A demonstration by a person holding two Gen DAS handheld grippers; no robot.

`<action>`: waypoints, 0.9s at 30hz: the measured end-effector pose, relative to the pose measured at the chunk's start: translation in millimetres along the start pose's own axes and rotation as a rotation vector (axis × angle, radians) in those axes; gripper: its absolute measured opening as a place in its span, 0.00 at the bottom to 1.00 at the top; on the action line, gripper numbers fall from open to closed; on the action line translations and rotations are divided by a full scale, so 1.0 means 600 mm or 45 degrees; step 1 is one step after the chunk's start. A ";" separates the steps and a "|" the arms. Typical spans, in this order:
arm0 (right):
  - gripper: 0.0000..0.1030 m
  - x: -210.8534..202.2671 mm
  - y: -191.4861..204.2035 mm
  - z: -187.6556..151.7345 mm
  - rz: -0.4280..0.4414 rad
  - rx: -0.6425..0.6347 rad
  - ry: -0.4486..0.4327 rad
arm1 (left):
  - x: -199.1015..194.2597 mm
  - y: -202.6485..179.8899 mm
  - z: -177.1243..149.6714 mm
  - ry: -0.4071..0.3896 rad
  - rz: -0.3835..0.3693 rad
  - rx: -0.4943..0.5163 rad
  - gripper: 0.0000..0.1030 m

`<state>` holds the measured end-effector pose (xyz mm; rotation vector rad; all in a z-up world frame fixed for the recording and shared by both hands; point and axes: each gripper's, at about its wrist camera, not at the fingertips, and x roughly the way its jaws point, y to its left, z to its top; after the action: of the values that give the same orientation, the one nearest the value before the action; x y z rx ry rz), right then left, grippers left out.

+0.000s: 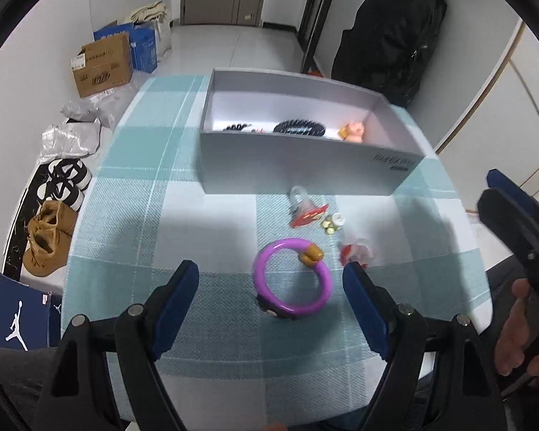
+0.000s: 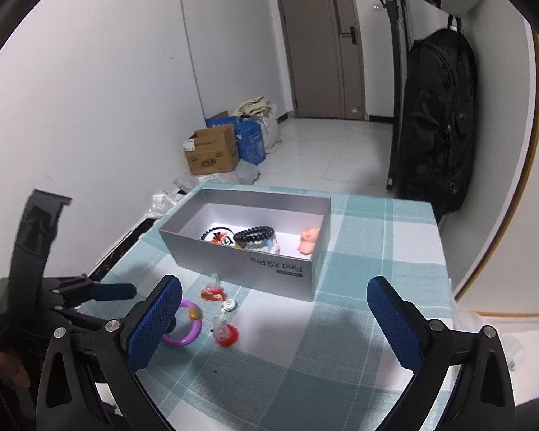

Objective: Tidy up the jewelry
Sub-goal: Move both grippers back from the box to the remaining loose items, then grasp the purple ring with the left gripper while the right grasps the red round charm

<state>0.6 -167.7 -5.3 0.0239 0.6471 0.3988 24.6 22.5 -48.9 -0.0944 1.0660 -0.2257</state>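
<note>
The left gripper (image 1: 271, 287) hangs over the near part of the teal-and-white checked tablecloth (image 1: 143, 215), its blue-padded jaws spread wide and holding nothing. Between them on the cloth lies a purple plastic ring bracelet with an orange-brown charm (image 1: 291, 276), clear of both pads. The right gripper (image 2: 275, 318) also stands wide apart and empty, above bare cloth to the right of the bracelet.

Just beyond the bracelet, a small cluster lies on the cloth: a red-and-clear trinket (image 1: 354, 251) to the right, a small yellow-green and white piece (image 1: 332, 224) a little farther, and another clear-and-red trinket (image 1: 305, 210) nearest the box.

Farther still sits an open grey cardboard box (image 2: 280, 269). Inside it are a black beaded bracelet (image 2: 253, 233), a black-and-red item (image 2: 217, 237) to its left, and a pink soft figure (image 2: 309, 239) at the right end.
</note>
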 end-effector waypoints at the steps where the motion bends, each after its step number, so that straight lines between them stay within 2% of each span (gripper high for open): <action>1: 1.00 0.003 -0.003 0.000 0.001 0.013 0.011 | 0.004 0.001 0.001 0.017 -0.010 -0.003 0.76; 5: 1.00 0.012 -0.016 0.003 0.018 0.060 0.044 | 0.012 -0.005 0.001 0.074 -0.056 0.008 0.76; 12: 1.00 0.028 -0.029 0.001 0.016 0.100 0.109 | 0.024 -0.021 0.001 0.114 -0.048 0.060 0.76; 18: 1.00 0.029 -0.039 -0.001 0.067 0.149 0.132 | 0.026 -0.033 -0.003 0.123 0.024 0.141 0.76; 20: 1.00 0.029 -0.038 -0.001 0.073 0.154 0.136 | 0.026 -0.036 -0.002 0.118 0.054 0.160 0.65; 21: 1.00 0.029 -0.038 -0.001 0.079 0.155 0.141 | 0.023 -0.036 -0.002 0.110 0.072 0.168 0.49; 22: 1.00 0.030 -0.036 -0.001 0.084 0.153 0.144 | 0.021 -0.033 0.000 0.109 0.073 0.166 0.45; 24: 1.00 0.032 -0.031 -0.002 0.100 0.139 0.152 | 0.018 -0.024 0.000 0.115 0.028 0.128 0.44; 27: 1.00 0.036 -0.023 -0.005 0.118 0.111 0.169 | 0.017 -0.024 0.003 0.121 0.015 0.114 0.43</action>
<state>19.4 -172.9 -22.6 0.1116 0.7959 0.4644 28.7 6.0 -54.2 0.0031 1.1494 -0.2692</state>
